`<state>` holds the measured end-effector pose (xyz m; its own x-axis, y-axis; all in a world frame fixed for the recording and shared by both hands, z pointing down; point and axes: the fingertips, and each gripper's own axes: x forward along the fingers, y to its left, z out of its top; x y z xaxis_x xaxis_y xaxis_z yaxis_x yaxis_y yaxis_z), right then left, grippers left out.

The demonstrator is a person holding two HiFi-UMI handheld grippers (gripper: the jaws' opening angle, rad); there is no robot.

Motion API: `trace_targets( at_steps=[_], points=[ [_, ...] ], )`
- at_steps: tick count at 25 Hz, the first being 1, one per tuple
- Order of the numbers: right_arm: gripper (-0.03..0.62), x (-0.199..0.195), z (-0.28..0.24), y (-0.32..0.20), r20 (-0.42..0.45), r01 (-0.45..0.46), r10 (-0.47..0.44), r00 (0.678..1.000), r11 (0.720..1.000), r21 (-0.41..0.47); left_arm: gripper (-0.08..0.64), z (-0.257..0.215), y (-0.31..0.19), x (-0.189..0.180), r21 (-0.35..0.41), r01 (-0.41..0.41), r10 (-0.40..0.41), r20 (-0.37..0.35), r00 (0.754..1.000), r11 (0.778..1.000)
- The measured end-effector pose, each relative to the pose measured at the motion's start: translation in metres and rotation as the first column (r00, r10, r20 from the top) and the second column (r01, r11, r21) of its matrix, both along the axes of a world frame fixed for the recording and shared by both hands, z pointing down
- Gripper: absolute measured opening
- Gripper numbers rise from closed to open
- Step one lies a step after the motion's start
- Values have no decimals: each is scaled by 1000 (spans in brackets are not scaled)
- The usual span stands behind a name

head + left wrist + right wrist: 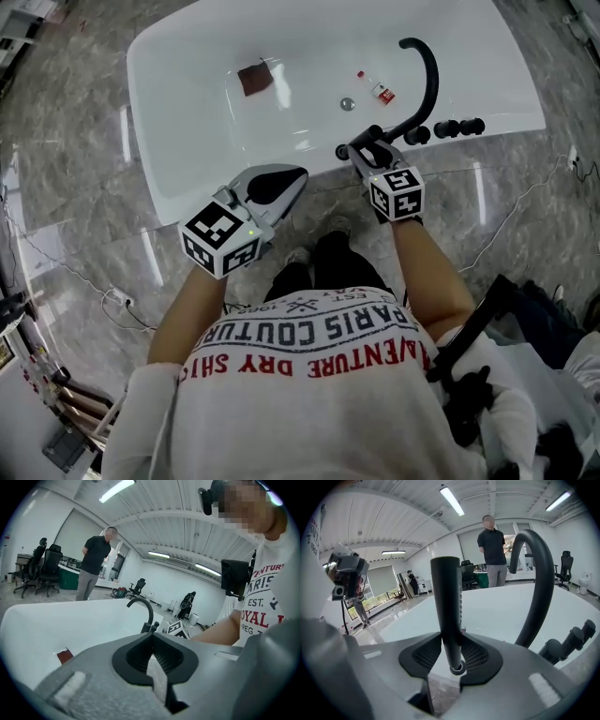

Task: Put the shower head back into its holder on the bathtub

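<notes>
My right gripper (367, 153) is shut on the black stick-shaped shower head (449, 611), which stands upright between its jaws. In the head view the shower head (359, 145) is at the near rim of the white bathtub (187, 112), just left of the curved black faucet (427, 80) and a row of black fittings (448, 127). From the right gripper view the faucet (536, 573) arches right of the shower head, with the fittings (569, 644) below it. My left gripper (281, 187) is shut with nothing in it and hovers at the tub's near rim; its closed jaws (157, 667) face the tub.
A brown square (255, 79), a small red-and-white item (380, 91) and the drain (347, 104) lie in the tub. A person in a dark shirt (492, 550) stands beyond the tub. A cable (525, 211) runs over the marble floor at right.
</notes>
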<state>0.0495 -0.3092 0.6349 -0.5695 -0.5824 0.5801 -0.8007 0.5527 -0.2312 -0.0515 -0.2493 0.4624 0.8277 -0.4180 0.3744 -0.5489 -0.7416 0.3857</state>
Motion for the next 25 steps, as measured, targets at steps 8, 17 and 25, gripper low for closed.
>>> trace_targets(
  at_steps=[8,17,25],
  points=[
    [127,-10,13,0,-77,58,-57,995,998,10,2,9,2,-6,-19,0,0,0,1000,1000],
    [127,-11,23,0,-111,66,-66,992,998,-2,2,4,4,-8,-10,0,0,-1,1000,1000],
    [130,-18,41,7,-180,86,-91,979,996,-39,2,11,5,-17,-29,2,-2,-3,1000,1000]
  ],
)
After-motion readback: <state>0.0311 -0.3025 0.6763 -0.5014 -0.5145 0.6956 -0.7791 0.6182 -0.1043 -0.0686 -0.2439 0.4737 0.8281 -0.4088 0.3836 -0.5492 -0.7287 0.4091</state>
